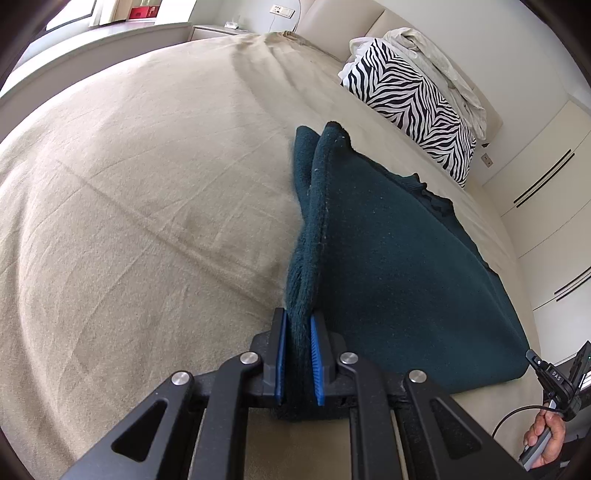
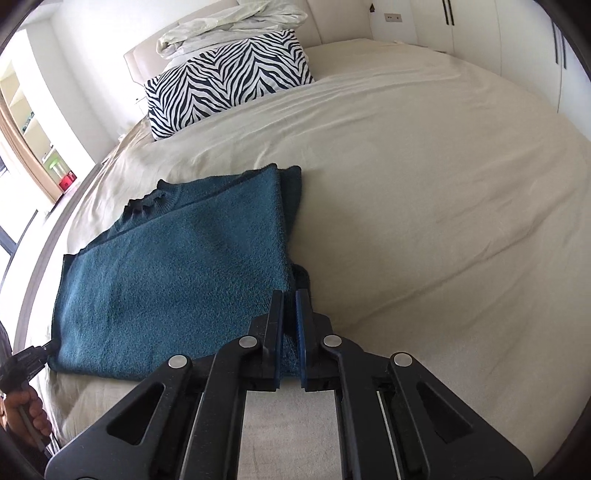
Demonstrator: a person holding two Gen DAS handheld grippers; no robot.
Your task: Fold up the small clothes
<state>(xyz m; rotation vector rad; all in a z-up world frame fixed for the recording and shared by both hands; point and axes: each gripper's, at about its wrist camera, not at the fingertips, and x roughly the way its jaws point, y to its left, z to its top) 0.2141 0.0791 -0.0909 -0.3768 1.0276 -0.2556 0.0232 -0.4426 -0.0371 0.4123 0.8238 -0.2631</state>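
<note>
1. Where the beige bedsheet (image 1: 147, 184) spreads across the bed, a dark teal knitted sweater (image 1: 399, 266) lies partly folded, its ribbed collar turned toward the headboard end.
2. Clamped tight on a bunched side edge of the sweater, the left gripper (image 1: 298, 325) has thick knit squeezed between its blue-lined fingers (image 1: 281, 354).
3. That pinched edge stands up as a ridge running away from the left gripper, while the rest of the garment slopes down flat onto the sheet.
4. Seen from the right wrist view, the right gripper (image 2: 290, 299) is closed on the sweater's opposite near corner, teal fabric showing between its pads.
5. Beyond the sweater, a zebra-striped black-and-white pillow (image 2: 229, 77) rests near the headboard, with a crumpled pale blanket (image 2: 236, 26) piled on top of it.
6. At the frame edges, a person's hand (image 1: 546, 439) grips each tool's handle.
</note>
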